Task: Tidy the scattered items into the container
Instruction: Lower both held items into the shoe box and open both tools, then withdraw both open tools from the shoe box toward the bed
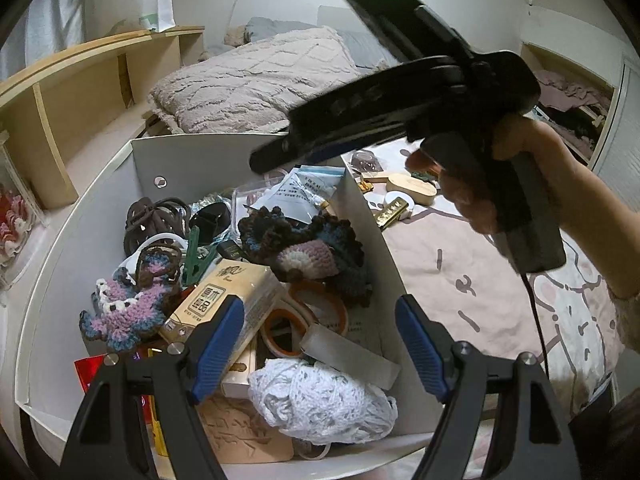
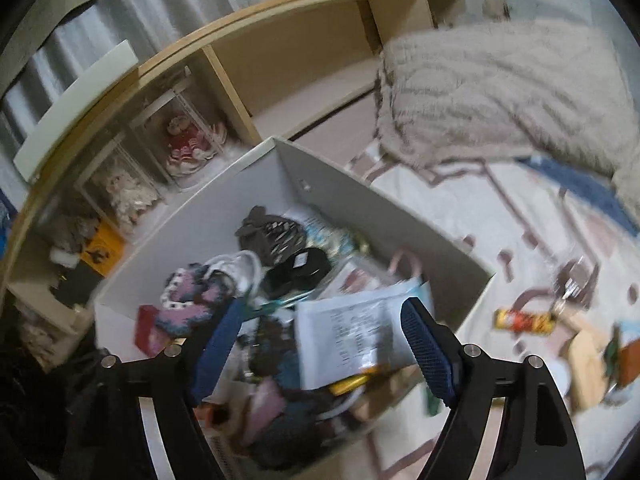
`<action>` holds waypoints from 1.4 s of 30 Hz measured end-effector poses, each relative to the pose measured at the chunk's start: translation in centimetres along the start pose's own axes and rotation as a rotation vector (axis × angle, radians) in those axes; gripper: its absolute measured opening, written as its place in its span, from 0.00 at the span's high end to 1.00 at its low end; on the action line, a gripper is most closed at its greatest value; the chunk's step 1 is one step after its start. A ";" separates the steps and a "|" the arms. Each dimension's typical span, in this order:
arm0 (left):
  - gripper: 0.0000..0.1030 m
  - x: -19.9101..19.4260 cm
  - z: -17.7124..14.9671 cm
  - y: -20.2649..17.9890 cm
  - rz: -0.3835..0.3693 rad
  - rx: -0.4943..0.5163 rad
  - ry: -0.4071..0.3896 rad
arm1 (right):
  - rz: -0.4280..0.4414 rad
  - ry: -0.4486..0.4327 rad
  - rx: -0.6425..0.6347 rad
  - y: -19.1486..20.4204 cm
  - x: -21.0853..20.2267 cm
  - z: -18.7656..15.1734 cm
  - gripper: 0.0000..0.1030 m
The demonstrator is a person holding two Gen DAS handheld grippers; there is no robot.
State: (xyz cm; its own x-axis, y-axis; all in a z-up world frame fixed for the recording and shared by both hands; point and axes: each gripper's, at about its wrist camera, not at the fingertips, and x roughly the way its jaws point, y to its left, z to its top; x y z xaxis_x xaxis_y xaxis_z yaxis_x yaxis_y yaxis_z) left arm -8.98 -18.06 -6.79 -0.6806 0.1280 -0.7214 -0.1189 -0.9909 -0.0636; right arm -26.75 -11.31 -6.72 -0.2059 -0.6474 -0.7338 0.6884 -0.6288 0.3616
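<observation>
We judge the step in hand is fetching the next loose piece from the bed (image 1: 460,256), so we should swing the right hand-held gripper (image 2: 324,344) off the container (image 1: 360,208) toward the gold bar-shaped item (image 1: 390,208) and the wooden oval (image 1: 412,186) at centre right of the left wrist frame. We would come down steeply, straddle one piece at a time, and avoid snagging the sheet. Both sets of jaws stand apart with nothing between them; the left hand-held gripper (image 1: 320,348) hangs over the container in the lower middle of its frame. The container is a white open box on the bed, already heaped: a white crochet bundle (image 1: 320,400), a tissue pack (image 1: 224,296), dark crochet pieces (image 1: 308,248). The right wrist view is blurred, so small items there are hard to name.
</observation>
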 end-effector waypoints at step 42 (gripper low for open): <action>0.23 -2.4 0.0 0.0 -0.008 -0.050 -0.068 | -0.192 -0.287 0.018 2.7 -8.4 -5.5 0.23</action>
State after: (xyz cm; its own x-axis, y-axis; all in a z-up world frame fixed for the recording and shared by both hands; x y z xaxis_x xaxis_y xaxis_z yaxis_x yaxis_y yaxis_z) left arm -7.35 -18.34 -5.02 -0.7278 0.1367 -0.6720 -0.0892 -0.9905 -0.1050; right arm -19.29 -5.16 -2.74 -0.5191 -0.6098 -0.5989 0.6066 -0.7565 0.2445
